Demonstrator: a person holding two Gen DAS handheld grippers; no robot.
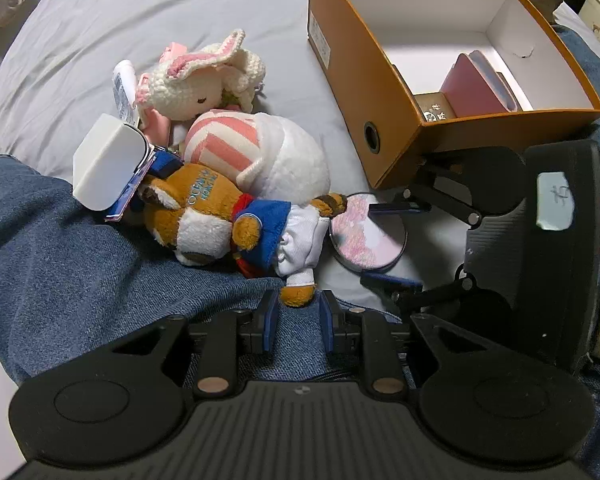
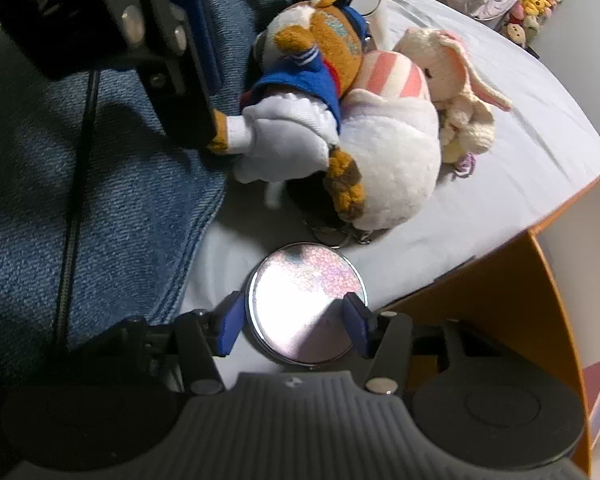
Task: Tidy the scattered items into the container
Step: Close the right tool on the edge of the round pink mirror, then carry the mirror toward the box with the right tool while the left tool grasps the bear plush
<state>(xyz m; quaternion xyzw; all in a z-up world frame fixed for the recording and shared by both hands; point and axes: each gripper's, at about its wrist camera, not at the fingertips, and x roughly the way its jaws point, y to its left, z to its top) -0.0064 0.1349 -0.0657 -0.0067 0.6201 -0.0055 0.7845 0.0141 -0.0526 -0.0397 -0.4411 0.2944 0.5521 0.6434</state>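
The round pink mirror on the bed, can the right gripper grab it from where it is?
Probably yes. The right gripper already has one finger on each side of the round pink mirror, with nothing lying on top of it. The plush toy's tail and the orange box sit clear of it.

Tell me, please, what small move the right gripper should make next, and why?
Probably close the right gripper on the round compact: its open fingers already straddle the compact's rim on the sheet, and the orange box waits beside it.
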